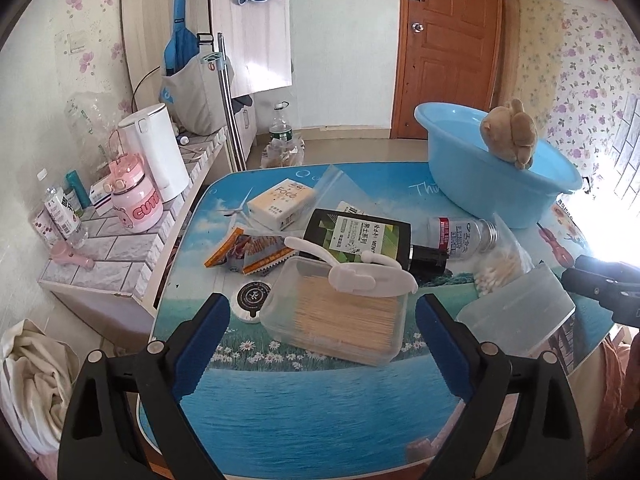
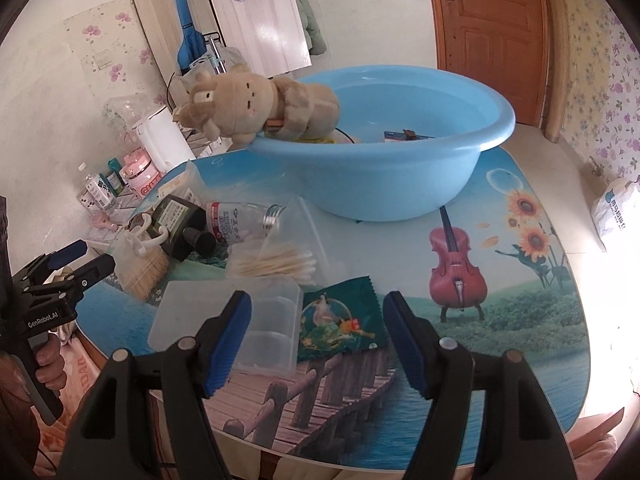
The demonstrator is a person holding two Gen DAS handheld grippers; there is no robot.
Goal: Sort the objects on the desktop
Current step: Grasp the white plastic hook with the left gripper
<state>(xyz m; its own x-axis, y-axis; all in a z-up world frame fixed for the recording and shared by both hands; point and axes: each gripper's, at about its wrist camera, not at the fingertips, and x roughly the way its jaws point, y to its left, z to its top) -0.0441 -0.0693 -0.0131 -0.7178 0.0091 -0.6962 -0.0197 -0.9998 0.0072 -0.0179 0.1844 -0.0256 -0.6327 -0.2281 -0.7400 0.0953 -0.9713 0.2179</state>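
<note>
Cluttered printed table (image 2: 520, 352), floral-papered room; left (image 1: 320, 316) and right (image 2: 316, 320) fingers spread, empty

A blue basin (image 2: 384, 168) fills the upper centre of the frame on a picture-printed table (image 2: 500, 340), a plush toy (image 2: 256, 106) draped over its left rim. In the foreground, the right gripper (image 2: 316, 332) stands open above a green sachet (image 2: 340, 320) and a clear plastic lid (image 2: 232, 320). At far left, a hand (image 2: 48, 360) holds the left gripper (image 2: 86, 258) near a box of toothpicks (image 2: 144, 268).
</note>
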